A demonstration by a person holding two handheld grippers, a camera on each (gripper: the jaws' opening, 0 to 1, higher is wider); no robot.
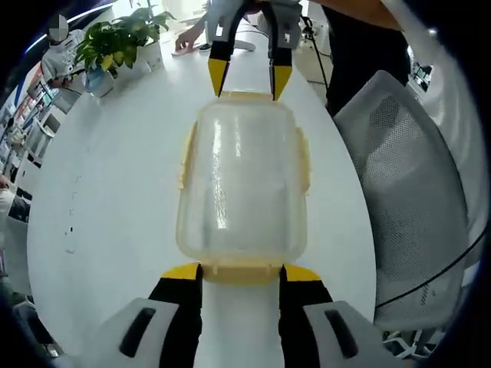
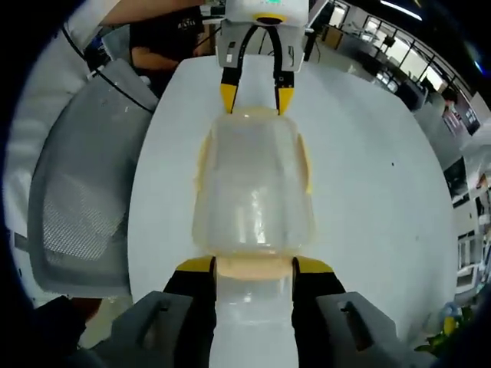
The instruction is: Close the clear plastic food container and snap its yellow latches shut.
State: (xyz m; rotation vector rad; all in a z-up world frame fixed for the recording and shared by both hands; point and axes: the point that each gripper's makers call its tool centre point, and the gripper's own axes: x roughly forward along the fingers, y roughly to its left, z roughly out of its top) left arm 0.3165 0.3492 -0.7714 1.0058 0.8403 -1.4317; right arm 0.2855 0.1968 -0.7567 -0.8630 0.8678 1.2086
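A grey mesh office chair (image 1: 406, 192) crowds the right of your left gripper view, and a leafy green potted plant (image 1: 123, 38) sits upper left on the round white table (image 1: 100, 215). The clear plastic food container with yellow latches (image 1: 244, 180) lies centre frame, lid on. Your left gripper (image 1: 242, 272) and right gripper (image 2: 253, 267) face each other, jaws spread, each straddling an end latch.

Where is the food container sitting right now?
The clear food container lies on the white table, centred between the left gripper and right gripper at opposite ends, beside a mesh office chair.
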